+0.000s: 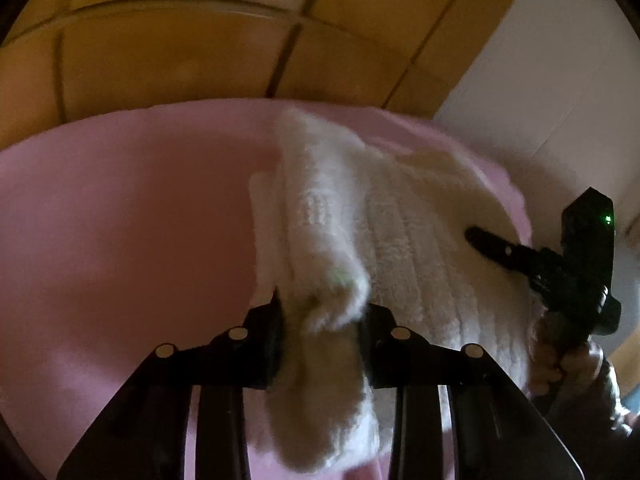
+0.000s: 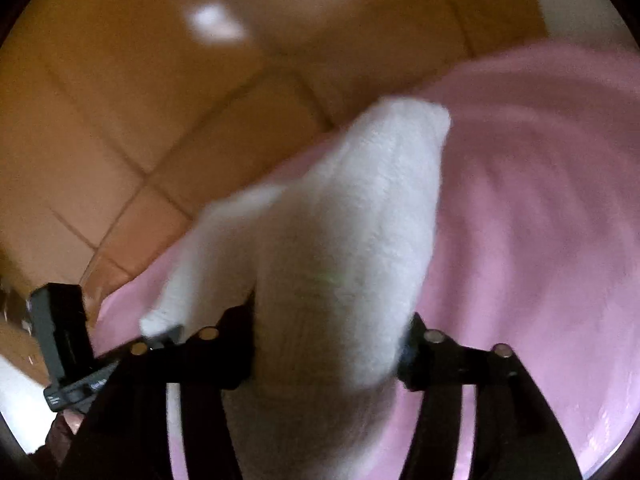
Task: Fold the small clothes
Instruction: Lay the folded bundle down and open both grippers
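**Both grippers pinching the white garment over the pink mat**

Through the left wrist camera, we are gripping a thick fold of the fluffy white garment [image 1: 320, 216] with our left gripper [image 1: 322, 320]. The jaws are standing at a middling width, pressed against the bunched fabric on both sides, and the cloth is spilling down between the linkages toward the camera. The rest of the garment is lying spread on the pink mat [image 1: 120, 220], at the mat's far right part, near its edge. Our right gripper [image 1: 476, 236] is reaching in across the garment's right side, its finger resting on the ribbed cloth; from here we cannot tell how its jaws stand. Beyond the mat's far edge, the brown tiled floor [image 1: 180, 60] is showing.

Through the right wrist camera, we are holding a raised fold of the garment [image 2: 360, 220] between the right gripper's [image 2: 328, 344] jaws, which are closing on the fabric at a fairly wide setting. The fold is rising above the mat [image 2: 540, 200], close to the mat's left edge. The left gripper [image 2: 160, 334] is touching the garment's lower left corner. The picture is blurred.
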{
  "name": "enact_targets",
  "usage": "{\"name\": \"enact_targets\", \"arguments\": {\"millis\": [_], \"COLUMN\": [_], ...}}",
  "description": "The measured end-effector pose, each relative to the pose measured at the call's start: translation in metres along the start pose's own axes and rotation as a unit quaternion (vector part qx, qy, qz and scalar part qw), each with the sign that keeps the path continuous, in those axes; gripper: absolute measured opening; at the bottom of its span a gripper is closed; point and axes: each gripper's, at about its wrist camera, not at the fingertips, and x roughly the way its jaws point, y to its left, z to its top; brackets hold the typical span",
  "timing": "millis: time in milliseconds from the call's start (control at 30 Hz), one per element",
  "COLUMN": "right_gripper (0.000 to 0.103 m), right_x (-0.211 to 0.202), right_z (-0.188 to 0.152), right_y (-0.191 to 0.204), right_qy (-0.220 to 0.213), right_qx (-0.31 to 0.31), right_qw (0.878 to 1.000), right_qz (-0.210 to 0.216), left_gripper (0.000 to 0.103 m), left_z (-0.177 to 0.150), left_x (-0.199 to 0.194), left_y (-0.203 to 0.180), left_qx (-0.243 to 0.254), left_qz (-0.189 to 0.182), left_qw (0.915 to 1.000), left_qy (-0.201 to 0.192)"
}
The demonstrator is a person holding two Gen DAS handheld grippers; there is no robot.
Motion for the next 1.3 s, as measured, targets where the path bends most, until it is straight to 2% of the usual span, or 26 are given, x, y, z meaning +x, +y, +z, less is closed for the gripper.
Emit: {"name": "enact_targets", "arguments": {"millis": [33, 100, 167, 233, 267, 333, 400, 433, 467, 500, 567, 633, 767, 833, 967, 1133, 1300], "right_gripper": [0.073, 0.079, 0.076, 0.064, 0.062, 0.053, 0.051, 0.051, 0.051, 0.051, 0.052, 0.055, 0.065, 0.079, 0.086, 0.089, 0.09], "right_x": [-0.007, -0.022, -0.041, -0.055, -0.062, -0.067, -0.058, -0.045, -0.033, -0.02, -0.006, -0.007, -0.021, -0.023, -0.025, -0.024, -0.026], "right_z": [-0.004, -0.007, -0.008, -0.011, -0.016, -0.025, -0.036, -0.042, -0.053, -0.061, -0.07, -0.072, -0.078, -0.084, -0.1, -0.119, -0.127], "right_y": [-0.007, -0.01, -0.008, 0.006, 0.018, 0.044, 0.068, 0.076, 0.078, 0.081, 0.083, 0.085, 0.096, 0.103, 0.118, 0.115, 0.125], "right_qy": [-0.012, -0.027, -0.051, -0.07, -0.077, -0.082, -0.076, -0.052, -0.039, -0.031, -0.043, -0.05, -0.055, -0.054, -0.05, -0.044, -0.041], "right_qx": [0.007, 0.011, 0.0, -0.028, -0.048, -0.092, -0.113, -0.119, -0.129, -0.146, -0.163, -0.162, -0.158, -0.155, -0.145, -0.106, -0.121], "right_qw": [1.0, 0.999, 0.998, 0.995, 0.993, 0.989, 0.988, 0.99, 0.989, 0.985, 0.978, 0.977, 0.974, 0.974, 0.974, 0.975, 0.97], "right_qz": [0.0, -0.012, -0.04, -0.065, -0.071, -0.079, -0.067, -0.053, -0.062, -0.088, -0.122, -0.132, -0.152, -0.156, -0.169, -0.189, -0.206], "left_gripper": [0.034, 0.034, 0.034, 0.034, 0.034, 0.034, 0.034, 0.034, 0.034, 0.034, 0.036, 0.04, 0.062, 0.067, 0.068, 0.068, 0.068], "left_z": [-0.002, -0.006, -0.014, -0.022, -0.028, -0.035, -0.031, -0.036, -0.033, -0.036, -0.036, -0.031, -0.038, -0.042, -0.053, -0.063, -0.071], "left_x": [0.0, -0.003, -0.012, -0.02, -0.022, -0.023, -0.014, -0.013, -0.007, -0.006, -0.004, -0.005, -0.02, -0.029, -0.042, -0.056, -0.066], "left_y": [-0.003, -0.007, -0.009, -0.011, -0.013, -0.013, -0.015, -0.017, -0.012, -0.011, -0.005, -0.006, -0.009, -0.011, -0.016, -0.015, -0.017], "left_qx": [0.004, 0.01, 0.006, 0.0, -0.003, -0.008, -0.005, 0.001, 0.003, 0.002, -0.003, -0.009, -0.023, -0.02, -0.017, -0.021, -0.026], "left_qz": [0.009, 0.024, 0.035, 0.051, 0.056, 0.065, 0.079, 0.093, 0.099, 0.105, 0.109, 0.118, 0.149, 0.168, 0.176, 0.182, 0.189], "left_qw": [0.9999, 0.9996, 0.9992, 0.9983, 0.998, 0.9972, 0.9962, 0.995, 0.9943, 0.9937, 0.9933, 0.9922, 0.9873, 0.9835, 0.9816, 0.9796, 0.9774], "left_qy": [-0.004, -0.011, -0.017, -0.027, -0.03, -0.034, -0.036, -0.037, -0.038, -0.038, -0.038, -0.039, -0.051, -0.063, -0.073, -0.083, -0.091]}}
